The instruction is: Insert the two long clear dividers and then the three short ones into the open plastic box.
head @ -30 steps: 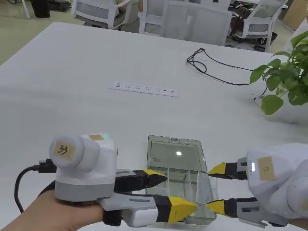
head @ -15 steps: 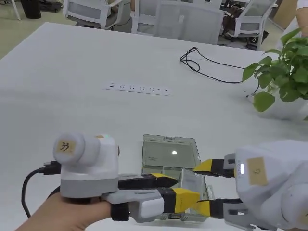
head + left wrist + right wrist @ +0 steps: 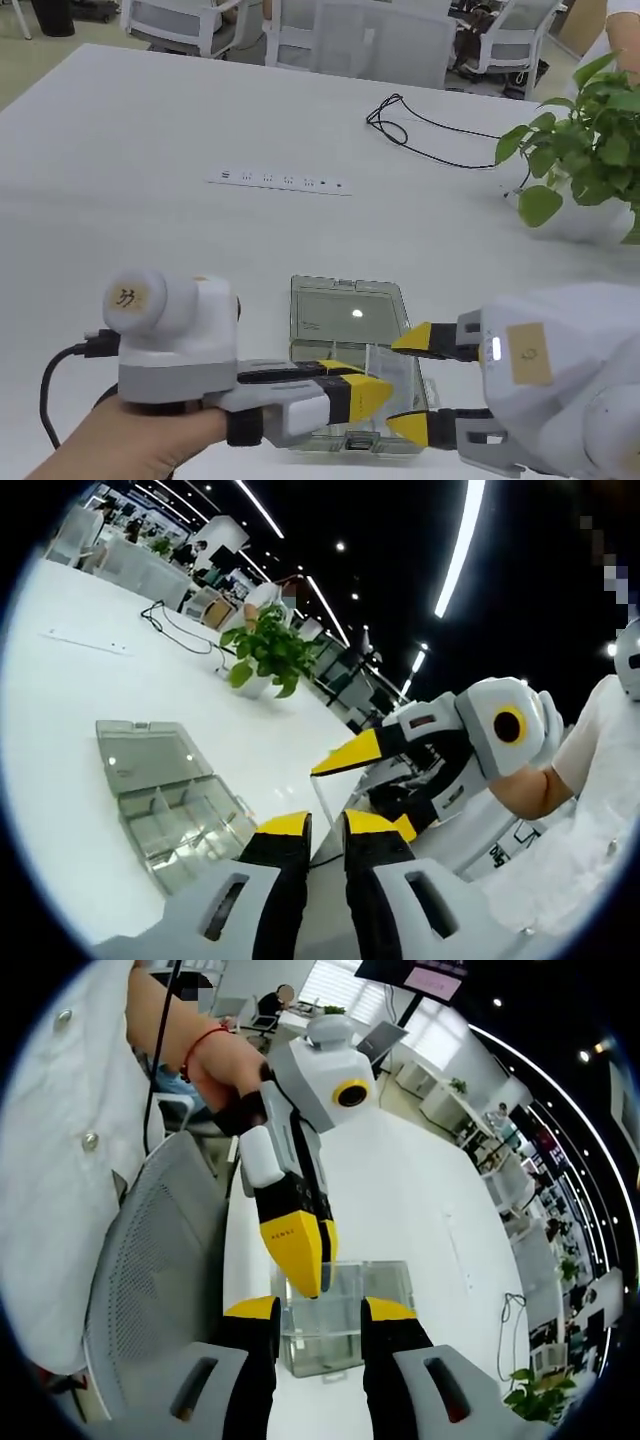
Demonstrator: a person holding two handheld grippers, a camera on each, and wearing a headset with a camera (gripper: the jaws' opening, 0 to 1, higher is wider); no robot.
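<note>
Left tool (image 3: 368,383) pinches clear divider (image 3: 400,367) over open box (image 3: 330,300); right tool (image 3: 394,384) spread alongside.

My left tool (image 3: 372,385) and right tool (image 3: 398,385) crowd tip to tip over the clear plastic box (image 3: 135,830) with its lid (image 3: 348,308) laid back, so room there is tight. Past the lid the white tabletop (image 3: 130,200) lies bare up to a long white power strip (image 3: 278,181). A black cable (image 3: 420,125) and a leafy green plant (image 3: 580,150) block the far right.

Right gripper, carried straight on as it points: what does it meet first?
Probably the left gripper's tip, with the clear divider it seems to pinch, just above the box; depth is unclear.
</note>
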